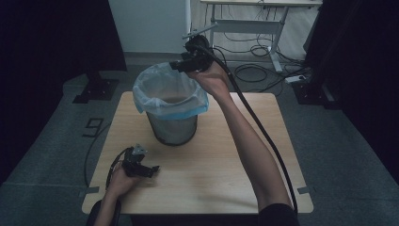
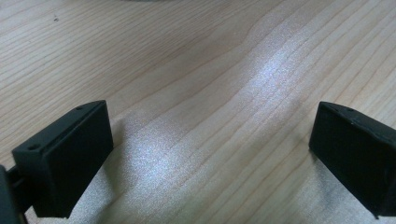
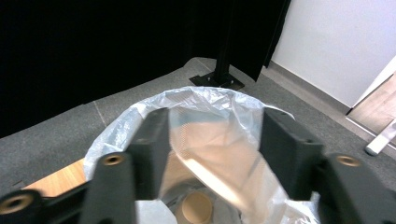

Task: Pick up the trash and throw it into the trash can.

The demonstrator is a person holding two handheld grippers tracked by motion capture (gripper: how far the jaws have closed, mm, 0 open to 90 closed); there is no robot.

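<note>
A dark mesh waste bin (image 1: 172, 128) with a pale blue plastic liner (image 1: 151, 92) stands at the back middle of the wooden table (image 1: 216, 160). My right gripper (image 1: 177, 66) hangs over the bin's far right rim, jaws wide apart. In the right gripper view the gripper (image 3: 212, 140) looks down into the liner (image 3: 116, 130); a translucent fold of plastic (image 3: 210, 144) shows between the jaws, and a round tan object (image 3: 196, 206) lies at the bottom. My left gripper (image 1: 153, 170) rests open on the table's near left, with bare wood (image 2: 210, 70) between its jaws (image 2: 210, 135).
A black cable (image 1: 263, 132) trails from the right gripper along the forearm and off the table's near right edge. Behind the table are a black stand base (image 1: 96, 87), a desk frame (image 1: 263, 23) and loose cables (image 1: 256, 70) on the grey floor.
</note>
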